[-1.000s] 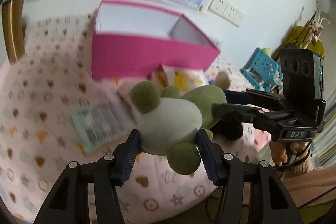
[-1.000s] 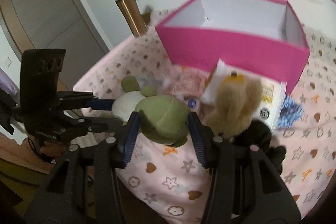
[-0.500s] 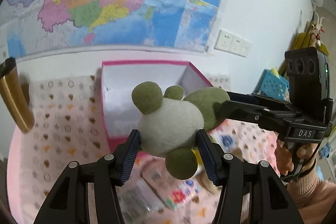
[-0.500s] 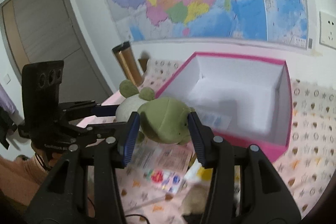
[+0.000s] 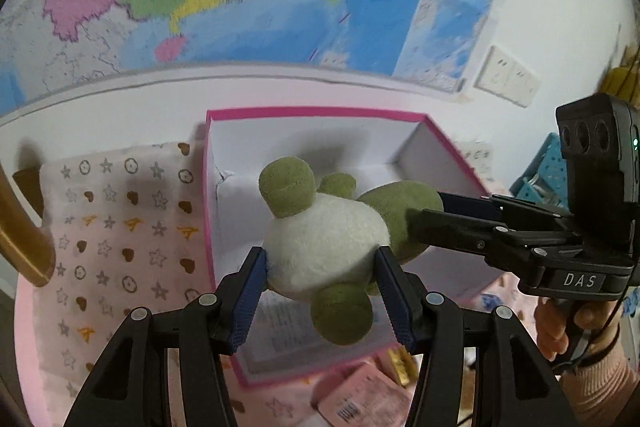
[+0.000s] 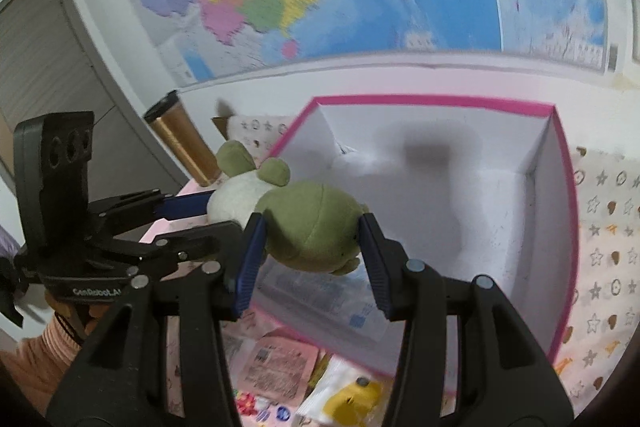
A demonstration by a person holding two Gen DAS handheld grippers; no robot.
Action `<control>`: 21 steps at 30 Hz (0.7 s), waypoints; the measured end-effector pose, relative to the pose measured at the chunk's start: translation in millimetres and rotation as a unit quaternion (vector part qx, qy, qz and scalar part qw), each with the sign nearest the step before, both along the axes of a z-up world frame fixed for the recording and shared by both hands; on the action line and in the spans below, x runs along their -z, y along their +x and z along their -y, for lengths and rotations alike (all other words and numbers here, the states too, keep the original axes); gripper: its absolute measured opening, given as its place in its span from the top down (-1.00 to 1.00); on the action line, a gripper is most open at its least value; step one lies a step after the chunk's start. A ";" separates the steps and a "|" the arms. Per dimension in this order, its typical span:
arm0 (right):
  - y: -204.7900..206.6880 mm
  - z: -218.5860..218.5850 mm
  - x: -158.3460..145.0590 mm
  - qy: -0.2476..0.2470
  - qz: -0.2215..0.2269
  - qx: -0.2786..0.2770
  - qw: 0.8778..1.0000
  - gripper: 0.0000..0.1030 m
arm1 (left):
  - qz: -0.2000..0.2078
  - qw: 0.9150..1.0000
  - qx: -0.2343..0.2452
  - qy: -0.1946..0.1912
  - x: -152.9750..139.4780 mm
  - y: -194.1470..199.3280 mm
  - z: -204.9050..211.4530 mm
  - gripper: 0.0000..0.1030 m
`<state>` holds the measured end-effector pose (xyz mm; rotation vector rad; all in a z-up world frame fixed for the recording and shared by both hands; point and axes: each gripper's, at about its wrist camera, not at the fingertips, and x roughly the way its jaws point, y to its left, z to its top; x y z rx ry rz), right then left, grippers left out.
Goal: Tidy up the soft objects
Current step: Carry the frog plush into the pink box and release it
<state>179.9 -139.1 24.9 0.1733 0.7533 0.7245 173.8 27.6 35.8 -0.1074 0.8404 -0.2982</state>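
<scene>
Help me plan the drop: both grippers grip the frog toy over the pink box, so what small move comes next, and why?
Probably lower the plush frog together: left gripper and right gripper clamp it above the pink box, whose white interior is open.

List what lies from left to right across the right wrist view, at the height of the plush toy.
Left gripper → gold tumbler → green and white plush frog → pink box → patterned cloth.

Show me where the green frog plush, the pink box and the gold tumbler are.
green frog plush [image 5: 324, 247]: left wrist view, white belly.
pink box [image 6: 440, 101]: right wrist view, far rim.
gold tumbler [image 6: 182, 143]: right wrist view, gold side.
</scene>
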 end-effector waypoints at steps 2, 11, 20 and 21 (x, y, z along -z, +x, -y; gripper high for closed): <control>12.8 -1.4 7.4 -0.002 -0.014 0.005 1.000 0.02 | -0.011 1.000 -0.005 0.007 7.3 11.7 1.2 -0.09; 53.3 -17.2 27.5 -0.002 -0.069 -0.001 0.998 0.01 | -0.032 0.996 -0.054 0.056 28.3 43.1 9.0 0.03; 30.8 19.6 -2.3 0.042 -0.033 0.006 0.999 0.01 | 0.054 0.994 -0.076 0.054 -1.9 -1.8 8.9 -0.16; 24.1 24.1 -9.6 0.051 -0.027 0.000 0.998 0.01 | 0.065 0.994 -0.069 0.052 -7.3 -11.4 12.2 -0.17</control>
